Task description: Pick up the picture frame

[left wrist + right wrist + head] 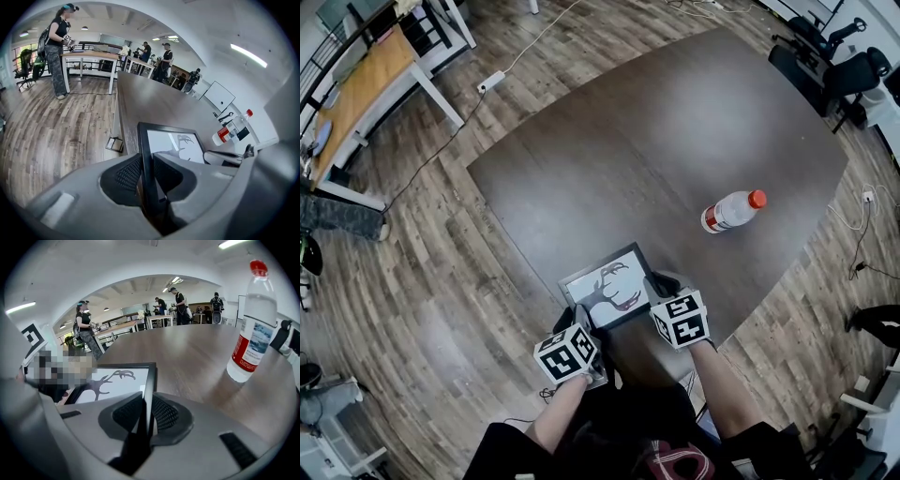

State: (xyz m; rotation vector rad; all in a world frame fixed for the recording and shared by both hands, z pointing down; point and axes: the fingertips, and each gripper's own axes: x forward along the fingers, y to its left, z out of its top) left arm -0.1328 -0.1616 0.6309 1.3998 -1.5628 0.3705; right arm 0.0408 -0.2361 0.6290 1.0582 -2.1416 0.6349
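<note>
So both grippers are clamped on the black rectangular picture frame [607, 286], the one with a dark antler drawing on white paper. It sits at the near edge of the big dark brown wooden table [675, 122], right in front of the person.

The left gripper [580, 315] has the frame's left edge. In the left gripper view the thin black edge runs straight between the two ribbed dark pads [129, 174], and they're pressed up against it from both sides. The right gripper [660, 284] does the same on the opposite, right edge, with the border pinched edge-on between its jaws in the right gripper view. So the frame spans between the two, one on each short side.

The frame looks a bit tilted from the head view, but I honestly can't tell if it's clear of the tabletop.

Farther out and to the right there's a clear plastic bottle with a red cap and red label [733, 211], well apart from the frame.
</note>
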